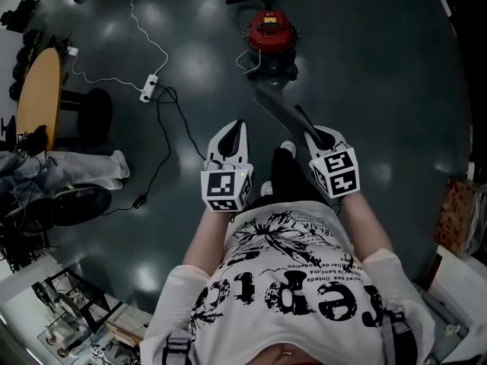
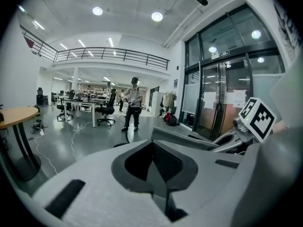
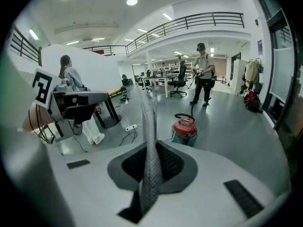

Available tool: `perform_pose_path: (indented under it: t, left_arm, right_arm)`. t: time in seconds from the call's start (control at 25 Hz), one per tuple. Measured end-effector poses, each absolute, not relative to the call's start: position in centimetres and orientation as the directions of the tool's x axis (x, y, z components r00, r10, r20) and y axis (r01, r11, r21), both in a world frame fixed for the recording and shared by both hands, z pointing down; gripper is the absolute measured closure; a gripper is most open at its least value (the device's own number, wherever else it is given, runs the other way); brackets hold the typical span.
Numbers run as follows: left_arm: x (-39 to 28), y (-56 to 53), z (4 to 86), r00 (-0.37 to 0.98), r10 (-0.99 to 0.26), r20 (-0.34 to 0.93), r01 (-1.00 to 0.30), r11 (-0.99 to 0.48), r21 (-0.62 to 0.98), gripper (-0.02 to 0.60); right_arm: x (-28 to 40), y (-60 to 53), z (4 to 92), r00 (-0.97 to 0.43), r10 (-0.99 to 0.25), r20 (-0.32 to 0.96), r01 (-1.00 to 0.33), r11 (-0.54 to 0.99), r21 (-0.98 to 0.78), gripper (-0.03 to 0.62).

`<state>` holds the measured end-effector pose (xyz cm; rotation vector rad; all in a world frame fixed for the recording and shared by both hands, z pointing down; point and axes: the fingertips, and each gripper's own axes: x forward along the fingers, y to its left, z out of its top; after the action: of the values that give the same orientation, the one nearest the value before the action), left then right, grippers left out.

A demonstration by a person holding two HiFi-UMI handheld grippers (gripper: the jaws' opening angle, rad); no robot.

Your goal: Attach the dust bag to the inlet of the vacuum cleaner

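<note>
The red vacuum cleaner (image 1: 270, 36) stands on the dark floor ahead of me, its black hose curled behind it; it also shows in the right gripper view (image 3: 184, 128). My right gripper (image 1: 304, 119) (image 3: 150, 152) is shut on the grey dust bag (image 1: 276, 108), a flat piece that sticks out forward and left and is seen edge-on between the jaws (image 3: 149, 141). My left gripper (image 1: 239, 124) (image 2: 153, 151) is shut with nothing in it, level with the right one. In the left gripper view the dust bag (image 2: 187, 139) crosses at the right. Both grippers are well short of the vacuum cleaner.
A white power strip (image 1: 148, 88) with cables lies on the floor at the left. A round wooden table (image 1: 38, 90) and dark chairs stand further left. A person (image 3: 202, 77) stands beyond the vacuum cleaner; another (image 3: 71, 82) sits at the left. Glass doors (image 2: 222, 93) are at the right.
</note>
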<state>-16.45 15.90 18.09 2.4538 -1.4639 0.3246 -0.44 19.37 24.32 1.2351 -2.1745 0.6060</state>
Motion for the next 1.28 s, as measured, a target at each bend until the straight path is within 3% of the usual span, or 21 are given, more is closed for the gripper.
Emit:
perform_pose_path:
  t: [0.32,0.6,0.88,1.28]
  left_arm:
    - [-13.7,3.7,17.8,0.440,-0.848,0.296,-0.897,-0.433,0.092,0.577]
    - [-12.5,-4.4,21.2,0.474,-0.808,0.349,-0.878,-0.462,0.122,0.578]
    - [-12.7,-14.0,26.9,0.548,-0.700,0.458,-0.828,-0.532,0.178,0.577]
    - [-9.8,-22.7,35.4,0.688,-0.564,0.457,-0.697,-0.689,0.198,0.577]
  right_arm:
    - [1.8,7.8,26.3,-0.450,-0.570,0.688,-0.840,0.531,-0.110,0.571]
    - [2.8,0.5,29.1,-0.432,-0.546,0.718,-0.845,0.524,-0.110,0.569]
    - [2.0,-6.5,33.4,-0.391,-0.470,0.792,-0.853,0.508,-0.120,0.569]
    - [1.6,-12.7,42.0,-0.412,-0.449,0.793,-0.807,0.584,-0.088,0.569]
